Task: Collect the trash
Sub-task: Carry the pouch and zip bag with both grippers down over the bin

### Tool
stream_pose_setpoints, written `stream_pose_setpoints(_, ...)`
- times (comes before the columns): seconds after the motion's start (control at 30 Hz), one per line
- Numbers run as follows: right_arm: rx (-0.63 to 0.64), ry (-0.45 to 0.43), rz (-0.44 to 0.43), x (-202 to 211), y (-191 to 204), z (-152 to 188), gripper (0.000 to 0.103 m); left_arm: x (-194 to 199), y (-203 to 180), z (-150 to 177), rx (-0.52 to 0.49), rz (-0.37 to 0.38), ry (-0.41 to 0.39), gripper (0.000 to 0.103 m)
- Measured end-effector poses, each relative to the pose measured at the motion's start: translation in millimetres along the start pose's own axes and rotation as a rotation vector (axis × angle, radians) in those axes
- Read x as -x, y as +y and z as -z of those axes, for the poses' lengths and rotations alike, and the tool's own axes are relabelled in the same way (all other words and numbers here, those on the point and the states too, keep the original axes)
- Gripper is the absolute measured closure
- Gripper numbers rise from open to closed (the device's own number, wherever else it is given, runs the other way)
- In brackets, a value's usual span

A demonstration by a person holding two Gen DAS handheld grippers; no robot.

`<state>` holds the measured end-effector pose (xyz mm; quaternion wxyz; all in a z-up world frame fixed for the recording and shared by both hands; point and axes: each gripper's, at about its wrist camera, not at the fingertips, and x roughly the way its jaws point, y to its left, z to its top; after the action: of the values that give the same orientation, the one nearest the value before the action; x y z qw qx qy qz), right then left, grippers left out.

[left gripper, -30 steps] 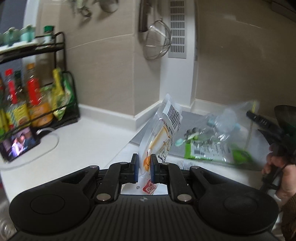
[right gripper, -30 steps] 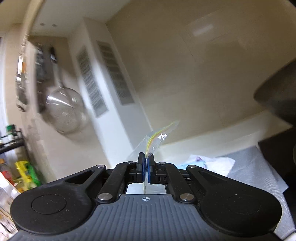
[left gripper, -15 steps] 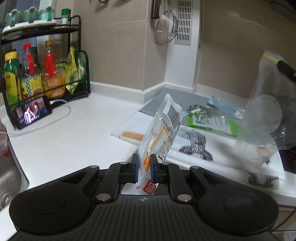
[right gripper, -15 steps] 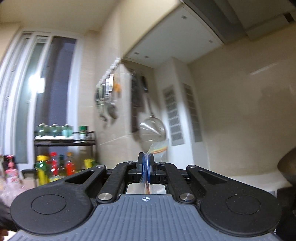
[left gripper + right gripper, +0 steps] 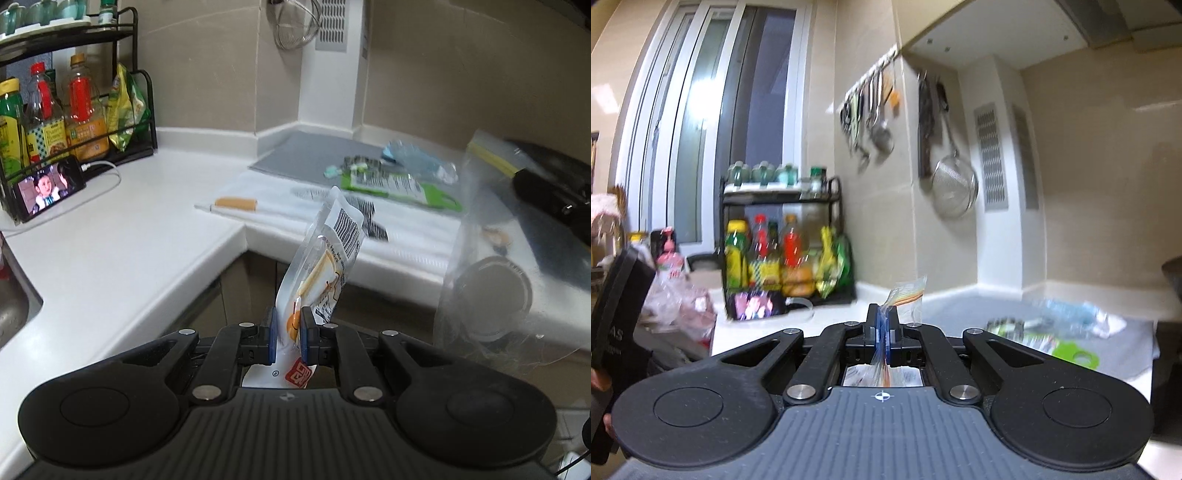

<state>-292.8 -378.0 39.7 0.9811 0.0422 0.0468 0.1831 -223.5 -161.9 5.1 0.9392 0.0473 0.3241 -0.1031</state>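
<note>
1. Left gripper (image 5: 287, 334): we see both fingers clamped on a white snack wrapper (image 5: 325, 266), which stands tilted up out of the jaws in front of the counter edge.
2. Right gripper (image 5: 882, 328): fingers pressed together on the zip edge of a clear plastic bag (image 5: 905, 291).
3. We see the same clear bag (image 5: 491, 258) hanging at right in the left wrist view, a round lid-like item inside.
4. Remaining trash on the white countertop (image 5: 122, 236): green wrapper (image 5: 399, 184), blue-tinted plastic (image 5: 413, 158).
5. Phone (image 5: 48, 188) leans against the bottle rack (image 5: 133, 92).
</note>
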Motion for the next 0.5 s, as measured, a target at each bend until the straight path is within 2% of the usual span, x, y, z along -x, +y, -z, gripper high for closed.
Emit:
stream_pose_setpoints(0.17,-0.033,0.105,0.001,-3.0,3.8,24.4,0.1,-10.4,1.1,25.7,0.005,-0.008,0.065,0.09)
stream_pose_setpoints(0.5,-0.094,0.245,-0.019,-13.6,9.2,60.0,0.1,-32.8,-6.7,64.7,-0.039,-0.012,0.166,0.09)
